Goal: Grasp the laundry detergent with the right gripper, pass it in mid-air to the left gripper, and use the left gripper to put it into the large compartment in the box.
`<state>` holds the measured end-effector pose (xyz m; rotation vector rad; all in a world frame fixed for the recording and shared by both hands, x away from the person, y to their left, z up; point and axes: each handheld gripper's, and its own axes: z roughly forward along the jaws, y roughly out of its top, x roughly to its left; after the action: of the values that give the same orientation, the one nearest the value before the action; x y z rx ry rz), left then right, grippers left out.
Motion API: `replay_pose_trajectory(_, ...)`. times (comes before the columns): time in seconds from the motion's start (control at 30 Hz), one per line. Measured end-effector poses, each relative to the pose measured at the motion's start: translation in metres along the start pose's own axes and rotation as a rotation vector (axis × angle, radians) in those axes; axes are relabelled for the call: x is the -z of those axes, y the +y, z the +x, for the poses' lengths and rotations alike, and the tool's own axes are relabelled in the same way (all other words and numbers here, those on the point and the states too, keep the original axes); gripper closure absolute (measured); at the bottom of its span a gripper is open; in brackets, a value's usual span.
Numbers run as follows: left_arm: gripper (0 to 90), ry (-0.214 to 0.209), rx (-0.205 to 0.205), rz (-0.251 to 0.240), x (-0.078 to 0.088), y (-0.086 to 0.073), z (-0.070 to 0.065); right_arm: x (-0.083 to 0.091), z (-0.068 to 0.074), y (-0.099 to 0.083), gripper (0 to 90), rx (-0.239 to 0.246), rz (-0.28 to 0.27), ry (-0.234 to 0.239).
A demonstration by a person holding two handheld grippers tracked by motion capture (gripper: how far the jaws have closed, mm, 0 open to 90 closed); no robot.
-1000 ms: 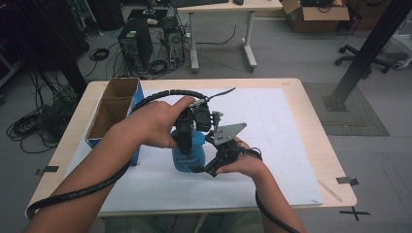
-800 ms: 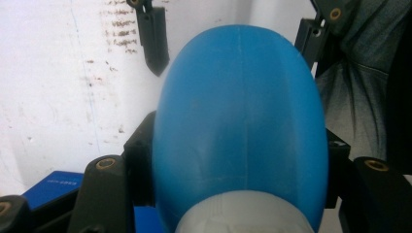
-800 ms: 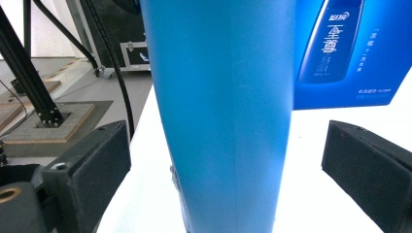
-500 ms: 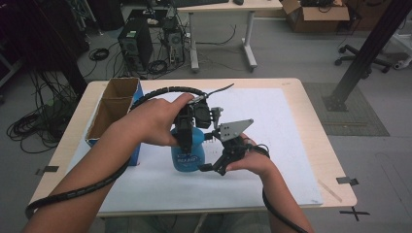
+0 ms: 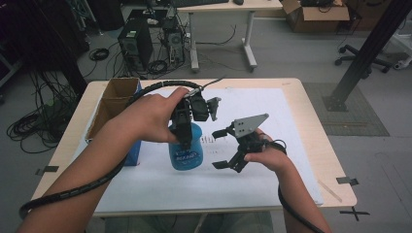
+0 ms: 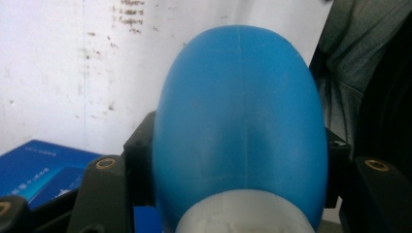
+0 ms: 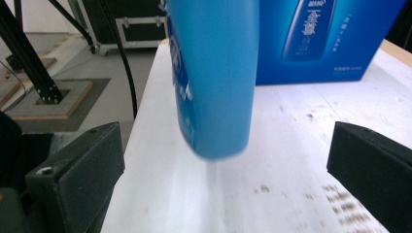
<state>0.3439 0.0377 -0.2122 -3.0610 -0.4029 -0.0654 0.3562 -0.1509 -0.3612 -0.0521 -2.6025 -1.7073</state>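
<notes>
A blue plastic bottle (image 5: 187,151) stands upright over the white sheet (image 5: 272,111) at the table's middle. My left gripper (image 5: 184,130) comes down from above and is shut on its shoulder just below the white neck; in the left gripper view the black jaws press both sides of the bottle (image 6: 240,121). My right gripper (image 5: 219,149) is a little to the right of the bottle, apart from it. Its jaws have just been opening and now stand wide with nothing between them. The right gripper view shows the bottle (image 7: 214,73) a short way ahead of the right gripper (image 7: 226,165).
An open cardboard box with blue printed sides (image 5: 116,104) stands at the table's left, right behind the bottle in the right gripper view (image 7: 320,39). The wooden table's (image 5: 311,121) right edge lies beyond the sheet. Black cables trail from both grippers toward the near edge.
My right gripper has let go of the bottle's lower body, opened wide and drawn back to the right and slightly up. The left gripper and the bottle have stayed put.
</notes>
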Motion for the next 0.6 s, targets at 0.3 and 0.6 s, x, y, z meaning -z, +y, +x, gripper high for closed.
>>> replay_pose_trajectory(0.3,38.3,-0.007,0.188,-0.021,0.008,-0.005,0.01,0.035,-0.002,0.004,0.4,0.013,0.119,-0.027)
replay_pose_trajectory(0.6,38.3,-0.045,0.304,-0.037,0.017,-0.009,0.019,0.058,-0.005,0.009,0.7,0.009,0.179,-0.051)
